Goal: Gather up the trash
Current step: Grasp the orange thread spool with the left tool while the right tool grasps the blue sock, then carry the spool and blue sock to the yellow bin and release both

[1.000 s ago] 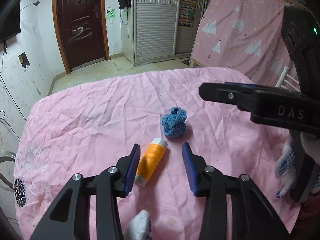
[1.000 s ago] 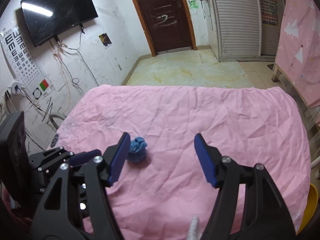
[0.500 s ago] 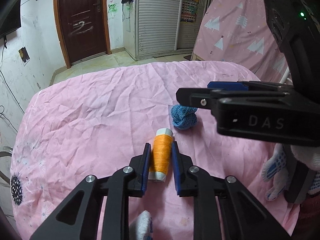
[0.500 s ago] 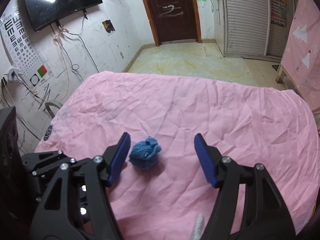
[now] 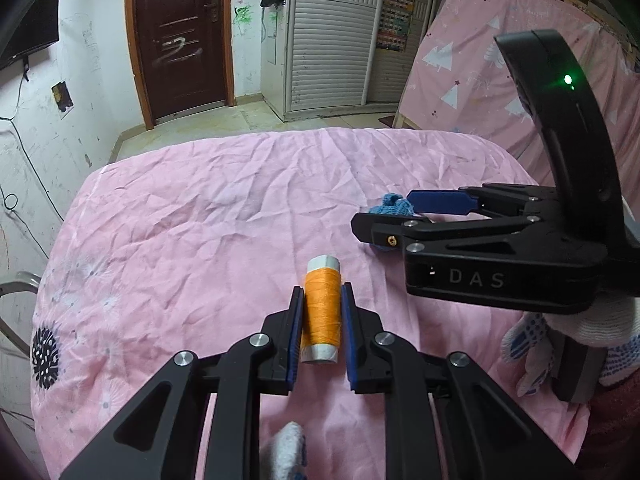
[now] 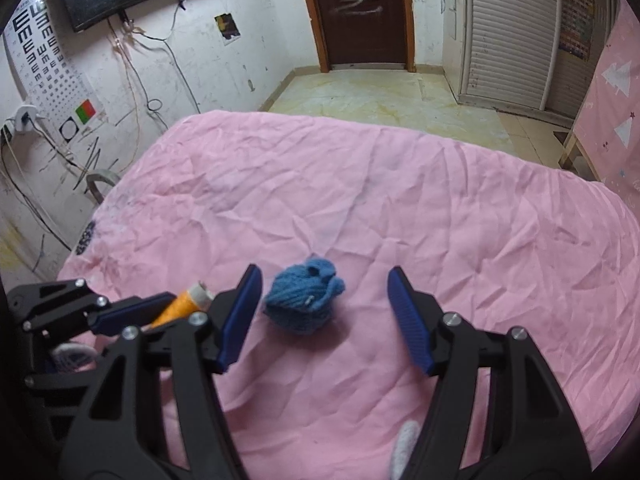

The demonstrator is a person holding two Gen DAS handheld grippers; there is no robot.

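A pink creased sheet (image 5: 192, 216) covers the bench and carries everything.

The right claw (image 6: 324, 312) comes next in size. It stands wide, its blue pads (image 6: 410, 320) well apart and touching nothing. In the left wrist view it (image 5: 400, 220) reaches in from the right edge, held by a white dotted glove (image 5: 536, 344), its tips pointing left over the sheet.

The left claw (image 5: 322, 304) is narrow, its two blue pads pressed against the sides of the spool (image 5: 322, 310). In the right wrist view it (image 6: 132, 312) sits at the near left, just beside the right claw's left finger.

The blue knit wad (image 6: 304, 304) lies on the sheet between the right claw's pads, nearer the left one and apart from both. It is a rounded clump with no clear long axis; a small knot of yarn pokes up at its far side. From the left wrist view only its top (image 5: 392, 206) shows behind the right claw.

The orange thread spool lies on its side, long axis running near to far, in line with the left claw's fingers. Its far white end sticks out past the fingertips; its near white end sits between the pads. In the right wrist view that far end (image 6: 188, 300) peeks out, tilted toward far right.
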